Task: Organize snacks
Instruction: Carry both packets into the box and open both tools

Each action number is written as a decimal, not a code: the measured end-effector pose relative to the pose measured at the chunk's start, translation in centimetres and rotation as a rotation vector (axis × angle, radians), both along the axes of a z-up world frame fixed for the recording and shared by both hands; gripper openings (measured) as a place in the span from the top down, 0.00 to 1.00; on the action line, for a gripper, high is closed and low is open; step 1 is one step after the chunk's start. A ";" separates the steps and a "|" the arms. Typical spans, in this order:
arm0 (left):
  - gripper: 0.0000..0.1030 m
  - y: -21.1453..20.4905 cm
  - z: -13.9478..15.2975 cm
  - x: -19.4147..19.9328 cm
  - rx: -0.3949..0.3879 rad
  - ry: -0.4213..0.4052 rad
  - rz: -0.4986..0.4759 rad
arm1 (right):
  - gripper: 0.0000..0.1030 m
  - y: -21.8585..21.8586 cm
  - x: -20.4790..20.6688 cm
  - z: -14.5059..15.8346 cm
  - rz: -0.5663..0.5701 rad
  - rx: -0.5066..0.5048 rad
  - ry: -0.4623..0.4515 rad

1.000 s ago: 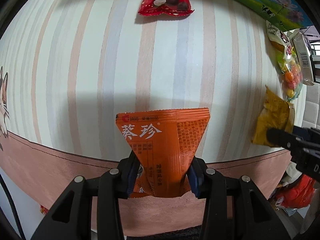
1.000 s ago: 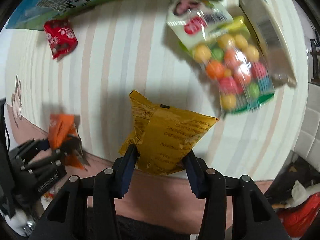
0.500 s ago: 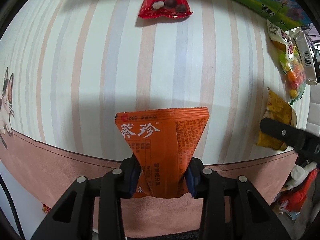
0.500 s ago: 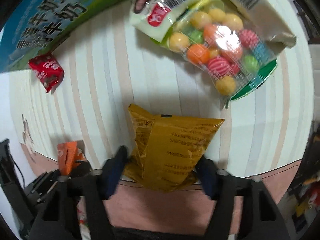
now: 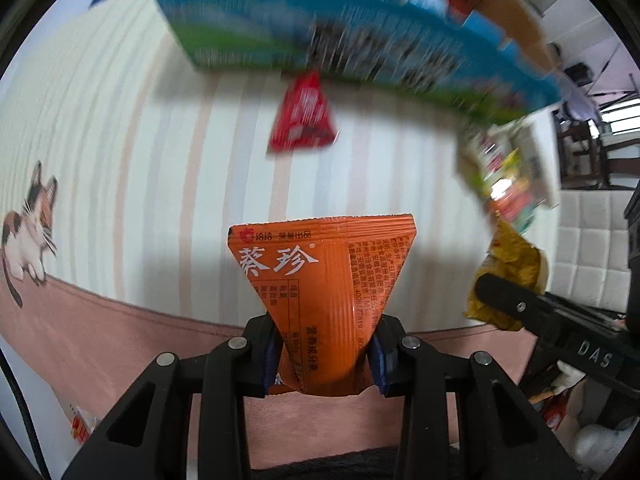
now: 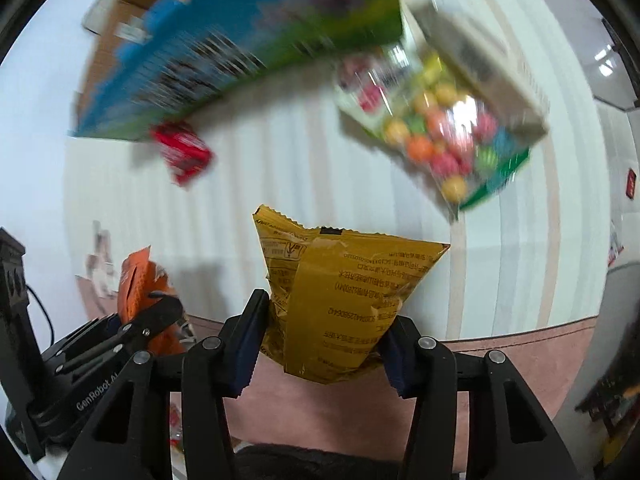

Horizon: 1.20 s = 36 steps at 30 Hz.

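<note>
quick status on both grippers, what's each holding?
Left gripper: shut on the orange packet.
Right gripper: jaws closing, pads pressing on the yellow packet.

Right tool (image 6: 320,354) closing on yellow packet (image 6: 340,304)

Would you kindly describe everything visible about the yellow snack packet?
The yellow snack packet is a crinkled, glossy foil-like pouch with a serrated top edge and dark printed text. It stands upright, lower end pinched between the closing jaws of the right tool, above the striped tablecloth. Its contents cannot be seen.
</note>
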<state>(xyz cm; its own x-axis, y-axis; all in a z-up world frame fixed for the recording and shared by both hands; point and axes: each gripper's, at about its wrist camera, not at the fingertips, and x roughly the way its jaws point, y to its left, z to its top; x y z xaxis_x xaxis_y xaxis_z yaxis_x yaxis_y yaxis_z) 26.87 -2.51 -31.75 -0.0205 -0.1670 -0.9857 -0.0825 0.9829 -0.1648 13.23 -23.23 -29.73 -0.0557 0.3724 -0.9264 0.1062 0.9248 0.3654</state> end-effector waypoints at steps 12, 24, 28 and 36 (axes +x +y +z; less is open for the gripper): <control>0.68 0.9 10.6 9.7 0.004 -0.185 -0.040 | 0.47 2.4 8.9 12.6 -0.004 0.050 -0.235; 0.68 4.5 6.9 19.7 0.071 -0.059 -0.003 | 0.47 3.3 18.4 9.3 -0.026 -0.095 -0.173; 0.68 5.0 4.6 21.3 0.105 -0.006 -0.010 | 0.47 2.8 19.4 7.5 -0.035 -0.127 -0.138; 0.68 5.1 1.3 21.8 0.130 0.067 -0.034 | 0.47 2.7 20.2 4.5 -0.050 -0.155 -0.084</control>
